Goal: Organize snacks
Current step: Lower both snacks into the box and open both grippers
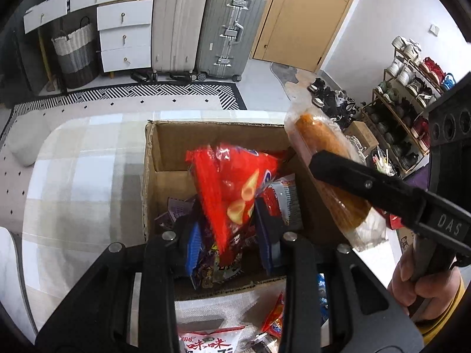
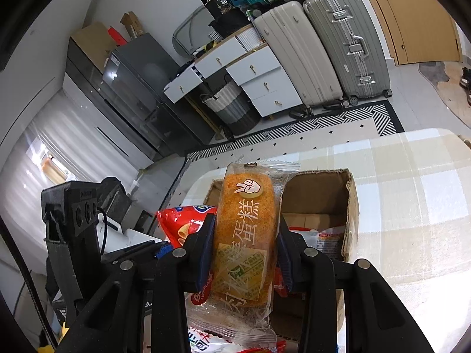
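Observation:
An open cardboard box sits on the checked table and holds several snack packets. My left gripper is shut on a red chip bag and holds it over the box. My right gripper is shut on a clear-wrapped orange cake roll, held above the box's right side; the roll also shows in the left wrist view. The box and the red bag also appear in the right wrist view.
Loose snack packets lie on the table in front of the box. Two suitcases, white drawers and a woven basket stand beyond the table. A shoe rack stands at the right.

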Action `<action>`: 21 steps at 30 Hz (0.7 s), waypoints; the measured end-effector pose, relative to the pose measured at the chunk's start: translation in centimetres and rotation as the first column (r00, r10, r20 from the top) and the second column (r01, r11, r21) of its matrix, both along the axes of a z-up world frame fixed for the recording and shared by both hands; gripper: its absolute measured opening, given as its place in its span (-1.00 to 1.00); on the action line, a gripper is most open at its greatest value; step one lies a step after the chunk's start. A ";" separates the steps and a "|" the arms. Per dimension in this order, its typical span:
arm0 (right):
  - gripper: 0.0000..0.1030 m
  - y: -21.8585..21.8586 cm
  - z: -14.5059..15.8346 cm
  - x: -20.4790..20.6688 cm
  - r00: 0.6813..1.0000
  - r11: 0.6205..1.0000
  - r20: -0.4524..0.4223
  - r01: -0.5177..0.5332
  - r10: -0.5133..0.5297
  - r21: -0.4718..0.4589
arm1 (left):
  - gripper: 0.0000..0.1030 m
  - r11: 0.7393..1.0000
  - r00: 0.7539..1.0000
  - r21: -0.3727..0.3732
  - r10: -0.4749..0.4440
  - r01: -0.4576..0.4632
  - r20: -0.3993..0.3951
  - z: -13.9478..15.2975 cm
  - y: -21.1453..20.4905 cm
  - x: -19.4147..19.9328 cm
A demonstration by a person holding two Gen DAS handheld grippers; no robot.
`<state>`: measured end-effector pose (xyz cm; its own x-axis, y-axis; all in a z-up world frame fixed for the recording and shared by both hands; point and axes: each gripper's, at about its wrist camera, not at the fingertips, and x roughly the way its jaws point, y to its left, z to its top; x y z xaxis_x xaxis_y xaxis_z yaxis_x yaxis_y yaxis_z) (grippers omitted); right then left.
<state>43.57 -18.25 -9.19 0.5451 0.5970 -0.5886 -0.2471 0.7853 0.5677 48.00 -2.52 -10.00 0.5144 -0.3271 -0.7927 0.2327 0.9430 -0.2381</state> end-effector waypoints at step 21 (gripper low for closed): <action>-0.26 0.7 -1.7 0.5 1.000 0.997 -0.021 0.015 -0.017 -0.074 | -0.17 0.998 0.997 0.020 0.055 -0.056 0.057 -0.1 2.0 -2.4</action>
